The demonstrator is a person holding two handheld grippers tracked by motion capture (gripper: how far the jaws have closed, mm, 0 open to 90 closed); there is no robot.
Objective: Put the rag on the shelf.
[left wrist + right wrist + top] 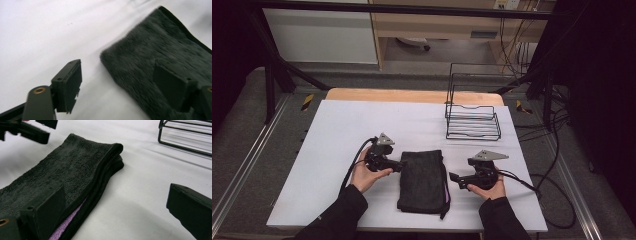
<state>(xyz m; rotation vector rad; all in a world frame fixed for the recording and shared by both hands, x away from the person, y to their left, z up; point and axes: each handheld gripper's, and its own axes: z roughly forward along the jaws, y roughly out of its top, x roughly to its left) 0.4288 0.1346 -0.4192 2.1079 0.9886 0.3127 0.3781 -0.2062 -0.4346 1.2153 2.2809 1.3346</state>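
Peeking from the folded towel [75,170], purple lining [62,227] faces the right gripper [117,212].

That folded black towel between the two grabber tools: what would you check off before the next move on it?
1. Folded black towel lies flat on the white table: ok.
2. Left gripper open, nothing pinched, one jaw over the towel's edge and the other over bare table: ok.
3. Right gripper open wide, one jaw at the towel's layered edge: ok.
4. Layers lined up: not ok, a purple lining peeks out along that edge.
5. Wire rack stands apart from the towel at the table's far right: ok.
6. Whether either jaw already touches the cloth: cannot tell.
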